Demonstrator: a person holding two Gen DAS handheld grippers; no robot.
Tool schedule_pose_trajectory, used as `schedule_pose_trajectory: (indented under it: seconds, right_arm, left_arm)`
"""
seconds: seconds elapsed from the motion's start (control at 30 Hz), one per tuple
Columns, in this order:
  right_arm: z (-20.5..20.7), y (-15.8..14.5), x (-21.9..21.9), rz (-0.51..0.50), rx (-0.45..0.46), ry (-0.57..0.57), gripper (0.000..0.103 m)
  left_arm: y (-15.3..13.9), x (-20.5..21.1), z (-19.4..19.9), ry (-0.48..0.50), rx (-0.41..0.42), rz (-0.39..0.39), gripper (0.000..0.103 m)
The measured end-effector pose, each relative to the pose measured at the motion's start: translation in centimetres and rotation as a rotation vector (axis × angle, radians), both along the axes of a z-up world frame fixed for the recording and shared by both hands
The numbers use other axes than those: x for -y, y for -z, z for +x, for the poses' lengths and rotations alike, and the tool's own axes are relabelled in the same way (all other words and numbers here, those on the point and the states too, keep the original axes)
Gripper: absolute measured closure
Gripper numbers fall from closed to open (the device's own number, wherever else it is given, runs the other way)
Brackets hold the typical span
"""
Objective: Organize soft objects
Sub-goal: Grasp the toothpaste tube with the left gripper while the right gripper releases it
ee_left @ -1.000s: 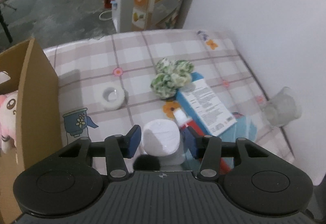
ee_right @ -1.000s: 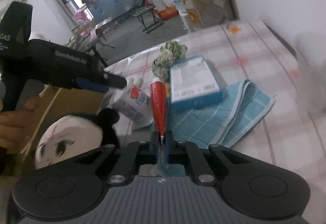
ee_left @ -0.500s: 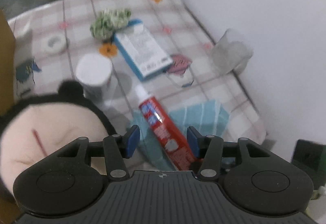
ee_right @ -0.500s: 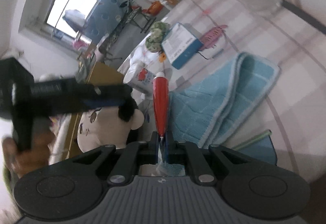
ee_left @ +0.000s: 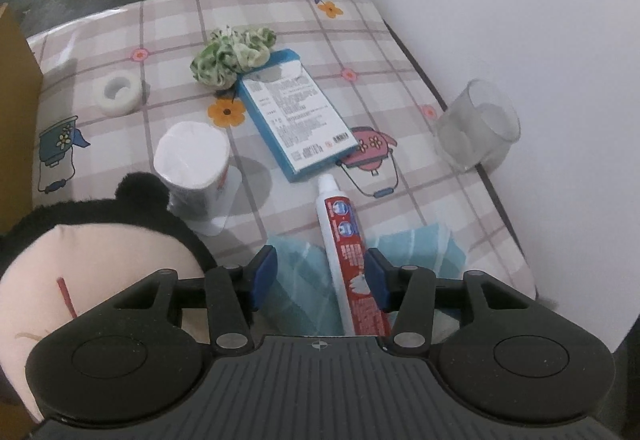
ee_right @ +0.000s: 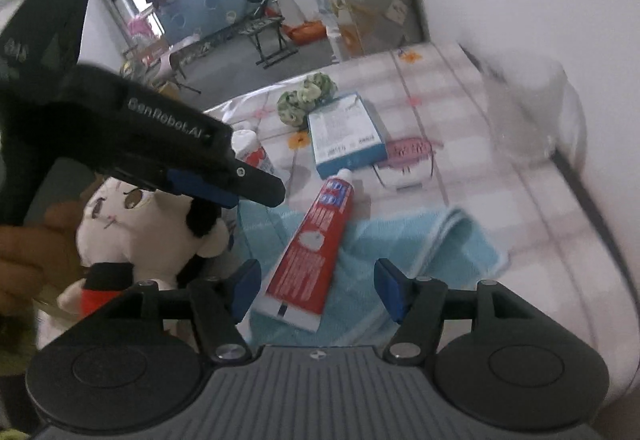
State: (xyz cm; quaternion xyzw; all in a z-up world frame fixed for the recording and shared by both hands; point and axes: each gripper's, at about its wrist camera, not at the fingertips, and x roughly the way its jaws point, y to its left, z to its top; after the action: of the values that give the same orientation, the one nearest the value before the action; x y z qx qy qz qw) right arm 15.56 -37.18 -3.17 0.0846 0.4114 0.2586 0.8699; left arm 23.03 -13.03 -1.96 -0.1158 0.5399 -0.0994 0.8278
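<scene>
A red-and-white toothpaste tube (ee_right: 316, 240) lies slantwise on a folded blue towel (ee_right: 420, 248). My right gripper (ee_right: 318, 286) is over the tube's flat end with its jaws opening, and neither pad touches the tube. My left gripper (ee_left: 320, 274) hangs partly open above the same tube (ee_left: 344, 236) and towel (ee_left: 416, 252), gripping nothing. In the right wrist view the left gripper (ee_right: 260, 191) reaches in from the left. A plush doll (ee_left: 88, 268) with a pale face and black hair lies left of the towel. A green scrunchie (ee_left: 232, 53) sits farther back.
On the checked tablecloth are a blue box (ee_left: 296, 119), a white cylindrical container (ee_left: 192, 159), a tape roll (ee_left: 118, 93) and a clear glass (ee_left: 478, 127) by the white wall. A cardboard box (ee_left: 16, 87) stands at the left edge. A hand (ee_right: 28, 240) holds the left gripper.
The right gripper was shut on the toothpaste tube's flat end; its jaws have sprung apart and the tube now lies on the towel. The left gripper moved from the white container to above the towel.
</scene>
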Motion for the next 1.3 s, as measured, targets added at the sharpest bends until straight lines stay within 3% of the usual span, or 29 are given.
schedule_pose_trajectory:
  seconds: [0.23,0.37,0.47,0.93,0.97,1.03,1.13,1.3]
  right_arm:
    - [2.2,0.8,-1.8,-0.023,-0.032,-0.057,0.017]
    - [3.3,1.8,-2.4,-0.016,-0.085,-0.064,0.029]
    - [3.6,2.5,-2.4,-0.013,-0.095,-0.056,0.032]
    - [4.4,3.8,1.5,0.279,-0.19,0.073,0.036]
    - [4.4,3.8,1.7,0.299,-0.196,0.078,0.037]
    - [4.5,3.9,2.0,0.324,-0.199,0.085,0.05]
    - [4.8,4.2,2.2,0.391,-0.229,0.067,0.051]
    - [4.8,4.1,1.0,0.343,-0.205,0.051,0.051]
  left_arm:
    - [-0.3,-0.2,0.8,-0.019,-0.016,-0.057,0.057]
    - [-0.1,0.4,1.5,-0.005,-0.038,-0.084,0.057]
    - [0.5,1.3,2.3,0.019,-0.069,-0.088,0.057]
    - [3.9,3.4,6.0,0.002,-0.199,-0.033,0.056]
    - [4.0,3.4,6.1,0.0,-0.202,-0.031,0.056]
    - [4.5,3.5,6.4,-0.001,-0.215,-0.024,0.056]
    - [5.3,3.3,6.8,-0.017,-0.242,-0.021,0.057]
    - [5.4,3.7,7.1,-0.01,-0.214,0.033,0.057]
